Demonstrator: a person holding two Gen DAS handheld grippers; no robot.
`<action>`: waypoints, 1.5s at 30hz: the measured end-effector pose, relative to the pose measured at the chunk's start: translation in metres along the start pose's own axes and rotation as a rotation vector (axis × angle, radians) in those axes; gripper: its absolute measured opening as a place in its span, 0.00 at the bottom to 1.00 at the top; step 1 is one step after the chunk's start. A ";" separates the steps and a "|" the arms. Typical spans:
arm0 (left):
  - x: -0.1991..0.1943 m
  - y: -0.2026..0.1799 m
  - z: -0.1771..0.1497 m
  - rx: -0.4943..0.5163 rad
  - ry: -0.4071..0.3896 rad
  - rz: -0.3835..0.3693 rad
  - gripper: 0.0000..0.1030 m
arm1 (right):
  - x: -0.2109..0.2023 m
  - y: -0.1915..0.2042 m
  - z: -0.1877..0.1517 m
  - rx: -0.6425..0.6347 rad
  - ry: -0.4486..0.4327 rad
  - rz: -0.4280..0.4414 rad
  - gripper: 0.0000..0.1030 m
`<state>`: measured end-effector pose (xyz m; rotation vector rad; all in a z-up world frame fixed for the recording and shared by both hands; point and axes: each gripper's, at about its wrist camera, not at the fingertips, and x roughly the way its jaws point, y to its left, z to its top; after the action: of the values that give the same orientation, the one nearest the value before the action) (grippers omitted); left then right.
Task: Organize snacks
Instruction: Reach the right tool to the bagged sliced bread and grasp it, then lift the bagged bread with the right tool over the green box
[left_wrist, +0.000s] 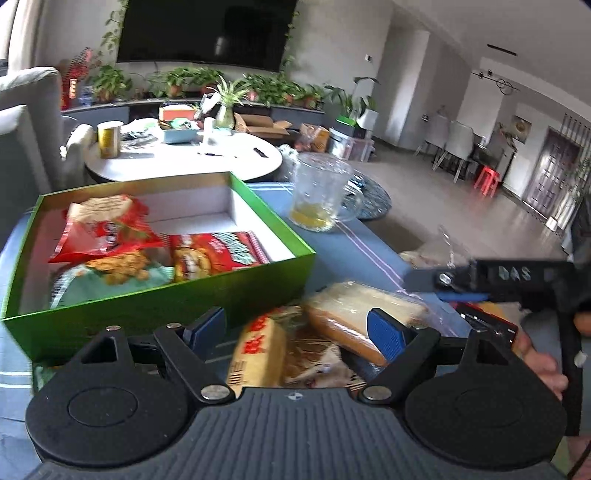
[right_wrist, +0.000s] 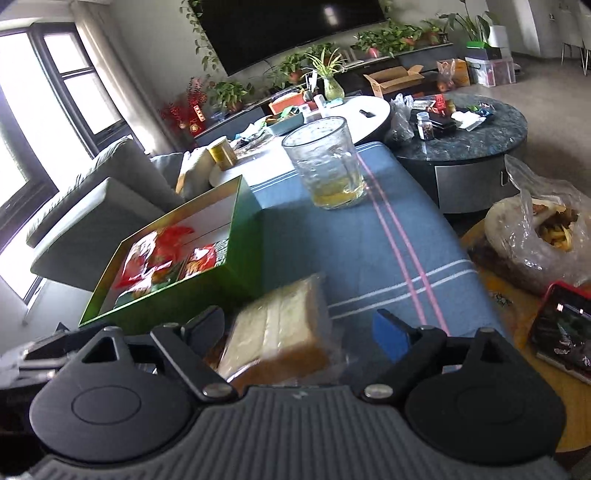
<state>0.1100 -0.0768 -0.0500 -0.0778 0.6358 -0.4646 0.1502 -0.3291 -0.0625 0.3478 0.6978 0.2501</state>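
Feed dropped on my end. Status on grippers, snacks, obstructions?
Left gripper and right gripper open, nothing gripped. Wrapped bread and yellow snack pack outside green box. Glass mug beyond, clear of path.

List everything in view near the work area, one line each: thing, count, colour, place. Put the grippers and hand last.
green box: one, green with white inside, left on the blue cloth, several red and green snack packets in it
wrapped bread: one, pale with brown crust, in clear wrap, in front of the box
yellow snack bar: one, yellow with red print, beside the bread
glass mug: one, clear, a little yellow liquid, far end of the cloth
plastic bag of food: one, clear, right
phone: one, red case, right
left gripper: black, blue pads, open above the snacks
right gripper: open around the bread
hand: one, holds the right gripper
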 end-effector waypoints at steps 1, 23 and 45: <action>0.003 -0.002 0.000 0.004 0.009 -0.009 0.79 | 0.003 0.000 0.003 -0.003 0.004 0.009 0.71; -0.026 0.031 -0.027 -0.064 0.013 0.051 0.79 | 0.044 0.048 -0.025 -0.082 0.246 0.196 0.41; 0.006 0.027 -0.036 -0.115 0.123 -0.065 0.79 | 0.051 0.049 -0.021 -0.033 0.255 0.183 0.42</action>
<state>0.1040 -0.0529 -0.0880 -0.1801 0.7820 -0.4976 0.1687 -0.2621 -0.0882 0.3521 0.9130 0.4854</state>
